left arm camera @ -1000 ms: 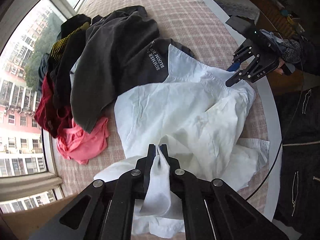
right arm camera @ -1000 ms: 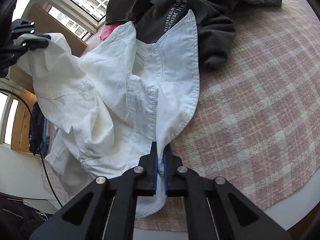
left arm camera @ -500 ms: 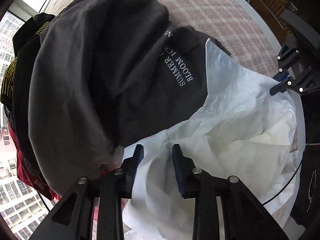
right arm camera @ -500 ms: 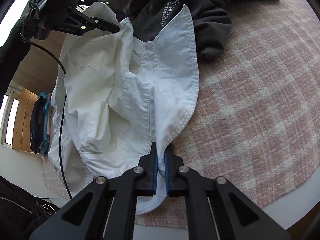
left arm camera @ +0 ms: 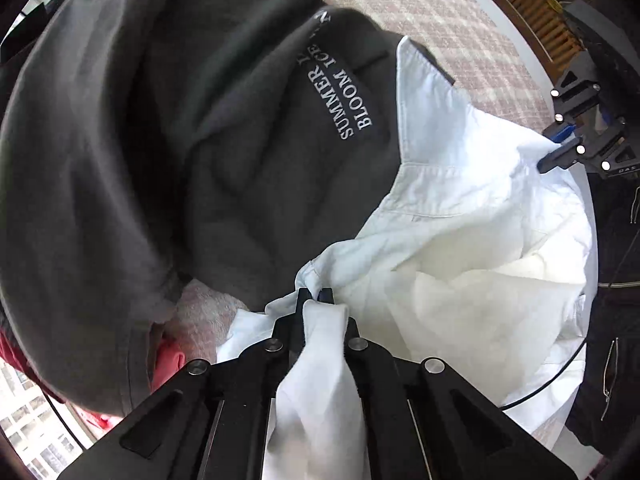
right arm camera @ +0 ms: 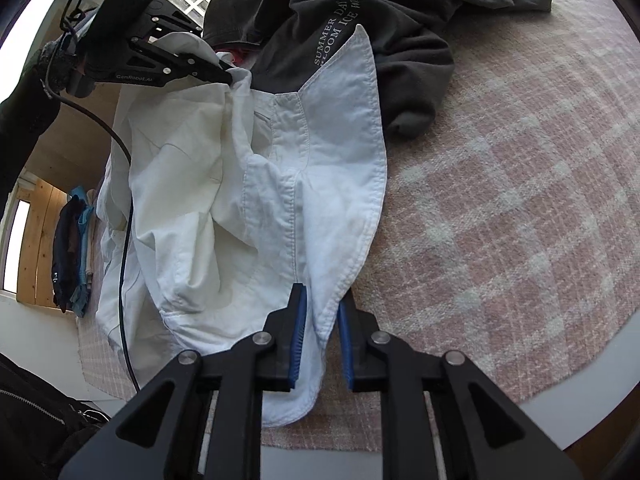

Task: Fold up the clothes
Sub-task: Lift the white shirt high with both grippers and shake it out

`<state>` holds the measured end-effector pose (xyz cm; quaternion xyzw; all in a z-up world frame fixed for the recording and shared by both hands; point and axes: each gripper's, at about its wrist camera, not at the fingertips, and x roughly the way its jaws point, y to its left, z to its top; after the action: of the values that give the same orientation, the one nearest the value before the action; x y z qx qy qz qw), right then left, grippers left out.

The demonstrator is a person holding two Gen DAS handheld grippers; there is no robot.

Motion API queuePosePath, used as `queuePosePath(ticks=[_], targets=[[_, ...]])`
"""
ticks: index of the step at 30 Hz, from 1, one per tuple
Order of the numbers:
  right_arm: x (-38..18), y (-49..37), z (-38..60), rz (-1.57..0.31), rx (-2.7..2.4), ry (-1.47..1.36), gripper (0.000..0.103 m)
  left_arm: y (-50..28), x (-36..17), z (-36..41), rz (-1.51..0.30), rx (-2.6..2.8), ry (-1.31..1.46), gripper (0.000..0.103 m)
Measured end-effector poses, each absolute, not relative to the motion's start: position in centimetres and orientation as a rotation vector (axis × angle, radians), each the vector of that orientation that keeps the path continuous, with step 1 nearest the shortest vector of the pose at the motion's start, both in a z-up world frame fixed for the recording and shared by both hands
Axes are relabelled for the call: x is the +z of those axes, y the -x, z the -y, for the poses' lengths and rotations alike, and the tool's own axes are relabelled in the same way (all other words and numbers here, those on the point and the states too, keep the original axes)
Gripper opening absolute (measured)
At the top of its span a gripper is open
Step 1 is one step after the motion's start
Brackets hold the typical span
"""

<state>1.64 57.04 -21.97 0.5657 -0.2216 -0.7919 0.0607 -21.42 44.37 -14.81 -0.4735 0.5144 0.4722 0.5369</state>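
Note:
A white shirt (left arm camera: 472, 264) lies crumpled on the pink checked bed cover (right arm camera: 500, 200); it also shows in the right wrist view (right arm camera: 248, 200). My left gripper (left arm camera: 315, 296) is shut on a fold of the white shirt, close to the dark grey sweatshirt (left arm camera: 180, 128). It shows in the right wrist view (right arm camera: 226, 74) at the shirt's far edge. My right gripper (right arm camera: 322, 312) is open, its blue pads (right arm camera: 298, 328) apart around the shirt's near hem. It shows at the right edge of the left wrist view (left arm camera: 556, 148).
The dark grey sweatshirt (right arm camera: 380, 12) with white lettering lies partly under the shirt's collar. Pink and red garments (left arm camera: 168, 356) peek from under it by the window. The bed's white edge (right arm camera: 592, 412) curves at right. A black cable (right arm camera: 126, 240) crosses the shirt.
My left gripper went from shut on the shirt to open over the sweatshirt, and has now shut on a new fold. My right gripper has opened around the hem.

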Motion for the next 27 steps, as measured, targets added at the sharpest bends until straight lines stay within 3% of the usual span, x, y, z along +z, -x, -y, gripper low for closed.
queuePosePath(ticks=[2, 3, 10, 14, 16, 17, 19, 23, 27], targets=[[-21.5, -2.1, -57.5, 0.695, -2.423, -1.701, 0.040, 21.5, -12.7, -43.1, -1.199, 1.198, 1.130, 0.003], [-21.4, -2.3, -57.8, 0.708, -2.432, -1.689, 0.042, 21.4, -11.5, -42.3, -1.183, 1.236, 1.125, 0.003], [-21.0, -5.6, -60.8, 0.771, -2.467, -1.632, 0.043, 18.7, -4.1, -34.5, -1.065, 1.445, 1.090, 0.002], [-20.8, -5.4, -61.5, 0.899, -2.405, -1.502, 0.043, 18.2, -2.3, -30.5, -1.023, 1.520, 1.114, 0.002], [-20.6, -4.7, -60.7, 0.837, -2.382, -1.484, 0.043, 18.0, -2.2, -29.2, -1.011, 1.567, 1.136, 0.002], [-20.4, -4.4, -60.3, 0.806, -2.370, -1.475, 0.042, 17.8, -2.0, -28.5, -1.000, 1.591, 1.140, 0.002], [-19.3, -2.5, -57.9, 0.771, -2.358, -1.490, 0.005, 17.5, -1.7, -27.3, -0.975, 1.640, 1.145, 0.002], [-13.8, -0.7, -56.6, 0.540, -2.440, -1.470, 0.002, 15.8, 0.5, -24.1, -0.905, 1.722, 1.110, 0.002], [-6.1, 2.4, -56.3, 0.517, -2.521, -1.267, 0.001, 14.5, 2.5, -21.2, -0.888, 1.844, 1.106, 0.002]])
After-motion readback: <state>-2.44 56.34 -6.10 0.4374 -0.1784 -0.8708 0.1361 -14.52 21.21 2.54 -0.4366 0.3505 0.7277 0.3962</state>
